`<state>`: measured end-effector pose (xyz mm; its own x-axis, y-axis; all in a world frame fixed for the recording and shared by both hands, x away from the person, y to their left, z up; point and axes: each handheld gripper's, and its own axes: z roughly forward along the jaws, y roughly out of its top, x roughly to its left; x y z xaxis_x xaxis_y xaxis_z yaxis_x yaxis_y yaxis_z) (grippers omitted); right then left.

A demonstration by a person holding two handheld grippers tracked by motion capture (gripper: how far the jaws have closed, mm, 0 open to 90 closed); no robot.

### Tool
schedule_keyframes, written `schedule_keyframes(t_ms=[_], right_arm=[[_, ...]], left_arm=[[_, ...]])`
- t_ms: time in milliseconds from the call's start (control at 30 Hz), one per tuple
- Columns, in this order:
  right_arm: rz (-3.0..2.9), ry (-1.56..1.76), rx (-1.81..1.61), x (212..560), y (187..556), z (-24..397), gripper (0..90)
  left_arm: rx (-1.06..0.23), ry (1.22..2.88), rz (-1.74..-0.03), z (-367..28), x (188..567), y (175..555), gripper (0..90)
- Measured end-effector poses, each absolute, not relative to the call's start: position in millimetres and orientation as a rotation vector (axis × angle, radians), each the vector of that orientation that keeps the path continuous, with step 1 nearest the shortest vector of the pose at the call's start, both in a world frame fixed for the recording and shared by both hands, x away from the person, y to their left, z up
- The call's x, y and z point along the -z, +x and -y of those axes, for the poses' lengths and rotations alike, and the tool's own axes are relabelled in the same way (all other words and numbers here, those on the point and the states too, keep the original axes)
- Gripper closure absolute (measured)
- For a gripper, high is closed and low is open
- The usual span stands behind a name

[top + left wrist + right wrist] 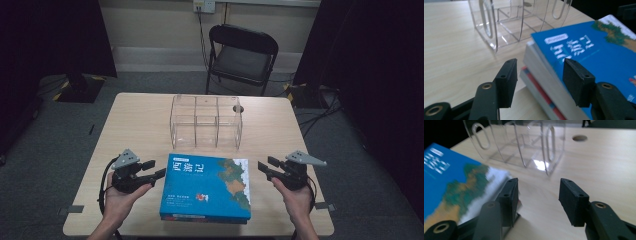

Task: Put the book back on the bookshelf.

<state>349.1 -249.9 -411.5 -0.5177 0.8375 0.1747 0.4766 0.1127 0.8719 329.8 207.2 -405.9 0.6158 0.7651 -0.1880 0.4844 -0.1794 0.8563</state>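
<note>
A blue-covered book (207, 185) lies on top of a small stack at the table's near middle; in the left gripper view the blue-covered book (584, 50) rests on a thick white book and a thinner one with a red and blue edge. Behind it stands a clear plastic divider rack (206, 121). My left gripper (156, 169) hovers just left of the stack, jaws apart and pressing on nothing; the stack's corner shows beyond the left gripper (540, 67). My right gripper (264, 164) hovers just right of the stack. The right gripper (539, 186) is open, with bare table between its jaws.
The wooden table (140, 125) has a round cable hole (238, 108) behind the rack's right end. A black folding chair (242, 55) stands beyond the far edge. Bare tabletop lies on both sides of the rack and the books.
</note>
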Motion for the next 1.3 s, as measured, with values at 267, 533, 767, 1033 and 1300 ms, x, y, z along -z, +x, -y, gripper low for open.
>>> schedule_keyframes(t_ms=[267,533,767,1033,1300], right_arm=[[-2.187,1.078,-1.442,403,373,197,52.1],[-2.275,1.042,-1.404,418,379,178,57.3],[-2.286,1.047,-1.395,419,380,178,57.4],[-2.293,1.056,-1.4,420,374,184,58.3],[-2.306,1.073,-1.404,419,368,190,58.7]], left_arm=[[-0.348,1.899,-0.987,-180,411,343,53.0],[-0.287,1.901,-0.992,-183,415,353,57.2],[-0.271,1.92,-0.984,-184,415,358,58.1],[-0.262,1.917,-0.978,-179,415,369,60.2],[-0.24,1.886,-0.976,-176,418,376,61.5]])
